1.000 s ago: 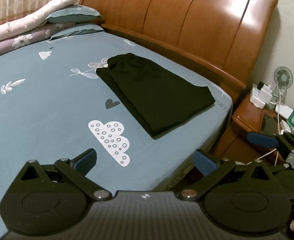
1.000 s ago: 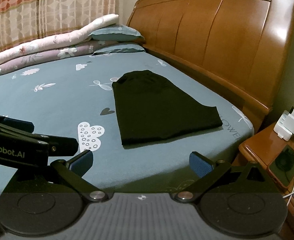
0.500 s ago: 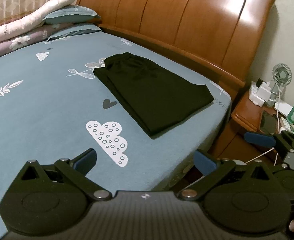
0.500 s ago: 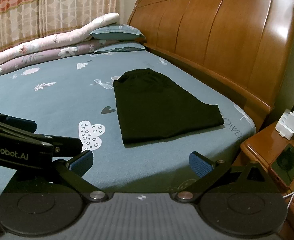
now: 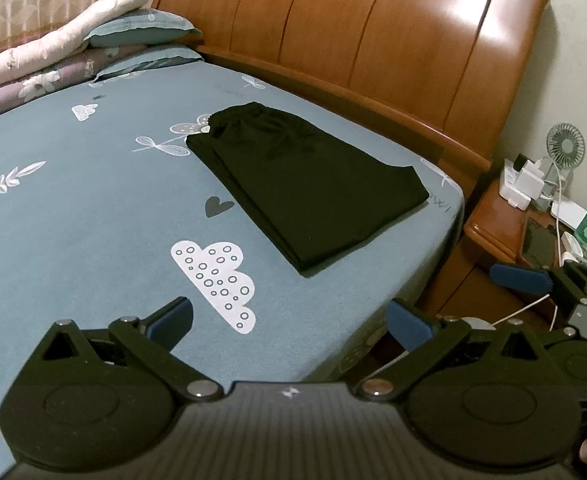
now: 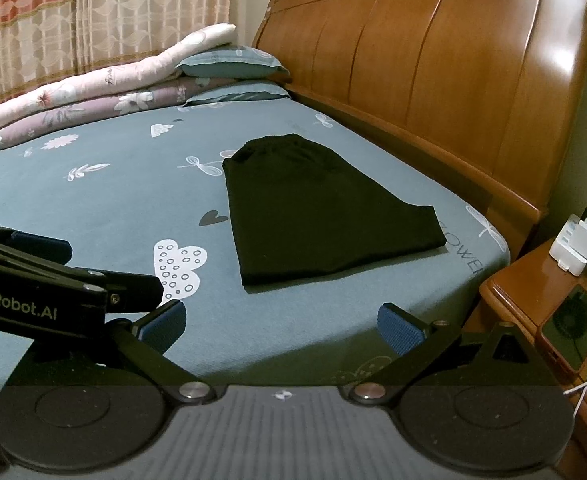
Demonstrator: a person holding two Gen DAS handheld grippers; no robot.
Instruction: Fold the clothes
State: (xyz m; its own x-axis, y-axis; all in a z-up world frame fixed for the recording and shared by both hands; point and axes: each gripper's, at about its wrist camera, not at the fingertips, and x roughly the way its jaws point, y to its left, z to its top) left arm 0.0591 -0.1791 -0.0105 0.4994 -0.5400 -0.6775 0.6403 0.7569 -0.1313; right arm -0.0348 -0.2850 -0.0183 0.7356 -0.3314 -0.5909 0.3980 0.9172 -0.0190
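Black cloth, the folded garment, lies flat in a compact stack on the bed, near the corner by the headboard and nightstand. Both the left gripper and the right gripper hover apart from it, jaws spread and empty. I judge the folding is nearly finished; perhaps one more fold is left.

both wrist cameras look from the bed foot edge toward the headboard, sharing the folded black garment.
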